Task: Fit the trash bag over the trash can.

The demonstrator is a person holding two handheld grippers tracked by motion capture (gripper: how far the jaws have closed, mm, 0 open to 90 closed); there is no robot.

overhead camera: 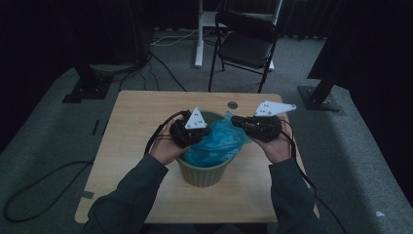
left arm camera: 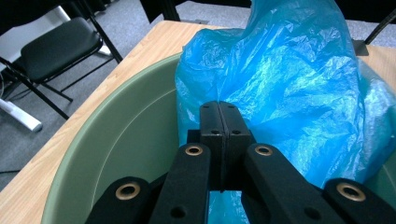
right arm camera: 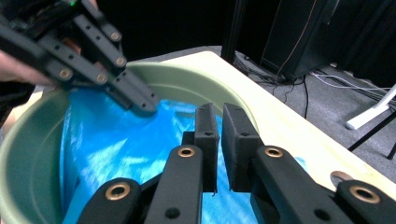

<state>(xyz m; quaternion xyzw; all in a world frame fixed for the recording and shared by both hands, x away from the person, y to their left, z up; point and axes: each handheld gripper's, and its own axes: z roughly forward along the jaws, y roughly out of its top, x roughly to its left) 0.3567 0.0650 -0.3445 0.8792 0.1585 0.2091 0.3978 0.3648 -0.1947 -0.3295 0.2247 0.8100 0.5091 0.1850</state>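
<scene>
- I have the left gripper (left arm camera: 219,114) pinched tight, its two black jaws pressed flat together against the blue plastic bag (left arm camera: 289,88). A fold of the film seems caught between them, though I cannot see the film inside the seam.
- My guess is that this pinch is there to pull the bag's edge out toward the rim of the green bin (left arm camera: 121,140), so that the liner spreads inside it.
- My right gripper (right arm camera: 220,116) stands narrow, a slim gap between its jaws, and the pads press on nothing; the bag lies under and beyond the tips, so it is poised over the film rather than holding it.
- From above, the bin (overhead camera: 204,175) sits near the middle of the wooden table (overhead camera: 136,122), toward my edge, with the bag (overhead camera: 219,139) bunched inside and spilling over the far rim on my right.
- The bag is thin, crinkled and glossy, with bright creases; it likely slips and stretches easily.
- The bin is smooth, matt, round and tapered, stiff enough to stay put.
- The table is pale, grained board with rounded corners.
- A black folding chair (overhead camera: 246,44) stands beyond it on grey carpet.
</scene>
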